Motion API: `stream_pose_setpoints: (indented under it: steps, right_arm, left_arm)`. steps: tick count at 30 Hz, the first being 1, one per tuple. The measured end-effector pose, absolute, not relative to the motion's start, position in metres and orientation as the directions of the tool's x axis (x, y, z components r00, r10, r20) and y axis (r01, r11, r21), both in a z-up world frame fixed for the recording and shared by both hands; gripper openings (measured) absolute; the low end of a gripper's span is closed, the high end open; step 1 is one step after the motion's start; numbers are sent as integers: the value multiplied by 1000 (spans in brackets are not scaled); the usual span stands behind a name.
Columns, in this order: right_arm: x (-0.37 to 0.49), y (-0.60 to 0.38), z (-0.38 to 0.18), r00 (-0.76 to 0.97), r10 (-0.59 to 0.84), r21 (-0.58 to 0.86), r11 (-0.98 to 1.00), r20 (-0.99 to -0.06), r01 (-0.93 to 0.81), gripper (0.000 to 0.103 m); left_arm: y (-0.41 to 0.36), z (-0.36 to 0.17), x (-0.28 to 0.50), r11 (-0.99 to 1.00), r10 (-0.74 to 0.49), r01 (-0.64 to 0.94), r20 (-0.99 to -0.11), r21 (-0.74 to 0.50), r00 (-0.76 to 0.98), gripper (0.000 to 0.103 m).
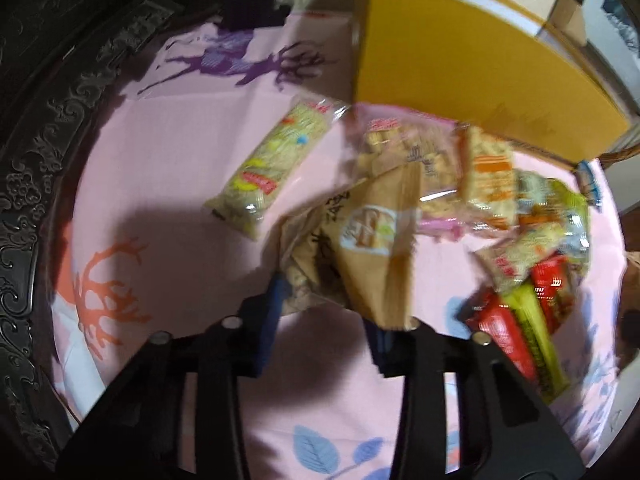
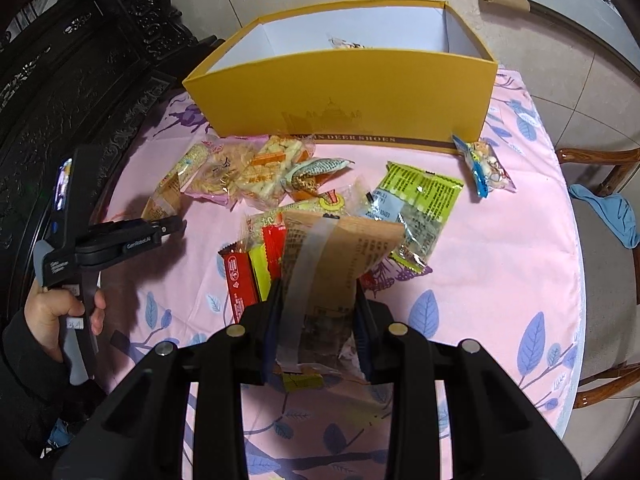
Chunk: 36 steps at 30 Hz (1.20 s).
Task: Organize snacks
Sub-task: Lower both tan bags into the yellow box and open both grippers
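My right claw is clamped on a brown paper snack packet, held clear above the pink tabletop. My left claw has closed on a second brown packet; its pads press both sides (picture blurred there). The yellow box stands open at the far edge, one wrapper just visible inside. Loose snacks lie heaped in front of it, and red bars lie beneath my right claw.
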State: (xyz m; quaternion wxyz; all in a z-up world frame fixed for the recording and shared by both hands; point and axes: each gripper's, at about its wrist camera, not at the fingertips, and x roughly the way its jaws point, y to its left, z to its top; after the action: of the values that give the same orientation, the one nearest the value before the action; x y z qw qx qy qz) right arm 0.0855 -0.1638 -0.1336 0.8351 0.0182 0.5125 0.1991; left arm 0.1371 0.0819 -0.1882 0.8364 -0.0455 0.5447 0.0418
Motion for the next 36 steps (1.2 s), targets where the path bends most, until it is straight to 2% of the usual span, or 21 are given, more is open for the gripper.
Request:
stream_pose_setpoints:
  steps: [6, 16, 25, 36]
  right_arm:
    - [90, -165, -132, 414, 343, 230, 926, -843, -300, 32]
    - [95, -162, -114, 459, 351, 224, 925, -816, -308, 32]
    - [126, -163, -77, 539, 353, 215, 929, -765, -302, 32]
    - [208, -158, -37, 597, 337, 194, 936, -728, -292, 32]
  left_arm:
    - [59, -174, 132, 994, -48, -65, -904, -83, 424, 27]
    - [6, -125, 123, 982, -181, 47, -862, -181, 474, 26]
    - [-21, -82, 146, 980, -199, 92, -824, -177, 531, 26]
    - [-15, -35, 237, 989, -141, 50, -796, -139, 589, 26]
